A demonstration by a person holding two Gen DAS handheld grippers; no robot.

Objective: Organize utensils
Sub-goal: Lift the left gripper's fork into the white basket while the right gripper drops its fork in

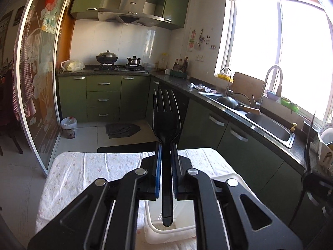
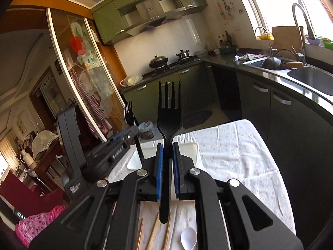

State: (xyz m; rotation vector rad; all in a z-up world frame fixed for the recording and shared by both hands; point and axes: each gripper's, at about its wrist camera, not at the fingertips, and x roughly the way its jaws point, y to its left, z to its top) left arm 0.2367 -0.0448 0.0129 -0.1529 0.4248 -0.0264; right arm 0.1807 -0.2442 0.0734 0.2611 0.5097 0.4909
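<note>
Black plastic fork [image 1: 165,112] sits clamped in the left gripper [image 1: 165,152], jaws clenched on the neck just below the head, tines up, handle hanging over the white tray [image 1: 149,227]; a second black fork [image 2: 169,116] is pinched the same way in the right gripper [image 2: 168,152], raised above the table. Judgement: both light, rigid, smooth and a bit slippery, so the blue ribbed pads [image 2: 159,166] on the flat handle are the right hold; not fragile, though thin tines could flex. Floral tablecloth [image 2: 239,156] is soft and wrinkled; near edge holds wooden chopsticks [image 2: 153,232] and a glossy white spoon [image 2: 188,238].
</note>
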